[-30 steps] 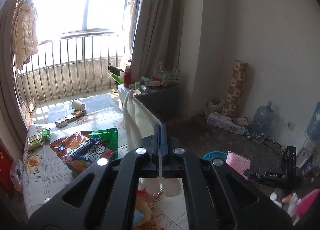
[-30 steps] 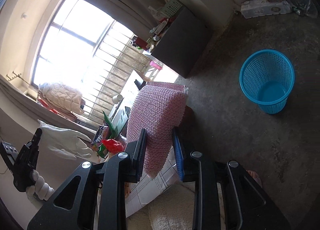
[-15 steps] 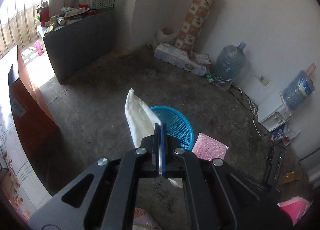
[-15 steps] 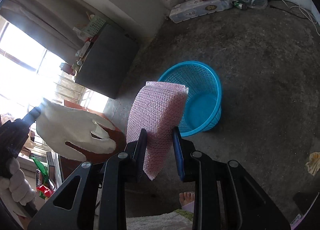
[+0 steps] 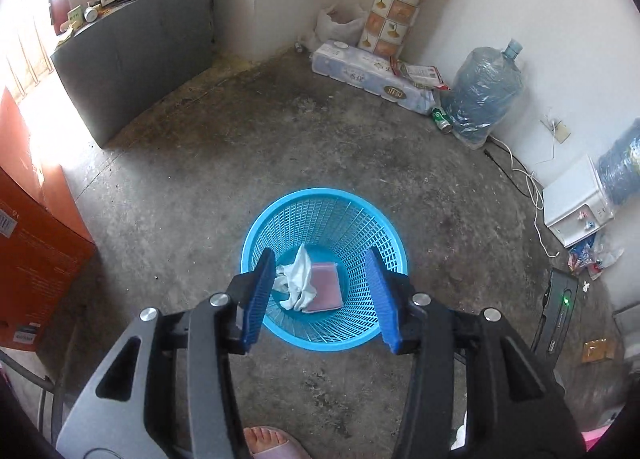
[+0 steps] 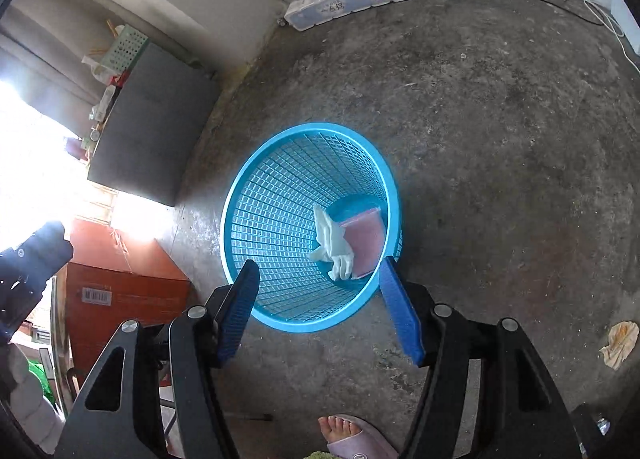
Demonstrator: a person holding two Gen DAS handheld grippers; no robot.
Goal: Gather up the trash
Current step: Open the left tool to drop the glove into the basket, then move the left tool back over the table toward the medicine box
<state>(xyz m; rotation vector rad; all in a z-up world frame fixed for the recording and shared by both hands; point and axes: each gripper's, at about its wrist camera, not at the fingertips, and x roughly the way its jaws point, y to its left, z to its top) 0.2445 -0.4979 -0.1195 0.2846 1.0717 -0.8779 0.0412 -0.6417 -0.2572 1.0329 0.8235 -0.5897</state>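
Note:
A blue mesh waste basket (image 5: 352, 219) stands on the concrete floor; it also shows in the right wrist view (image 6: 272, 187). Inside it lie a crumpled white glove (image 5: 298, 277) (image 6: 332, 247) and a pink bubble-wrap pouch (image 5: 326, 285) (image 6: 365, 239). My left gripper (image 5: 322, 259) is open and empty, held above the basket's near rim. My right gripper (image 6: 318, 271) is open and empty, also above the near rim. The other gripper's handle (image 6: 28, 263) shows at the left edge of the right wrist view.
An orange box (image 5: 28, 255) stands left. A grey cabinet (image 5: 136, 59) stands at the back. A tissue pack (image 5: 372, 75), water jug (image 5: 484, 91) and can (image 5: 442, 119) lie by the wall. Crumpled paper (image 6: 620, 343) lies right. A slippered foot (image 6: 352, 439) is near.
Both grippers swung from the table down over the basket and opened. The white glove left the left gripper and the pink pouch left the right one; both now lie in the basket.

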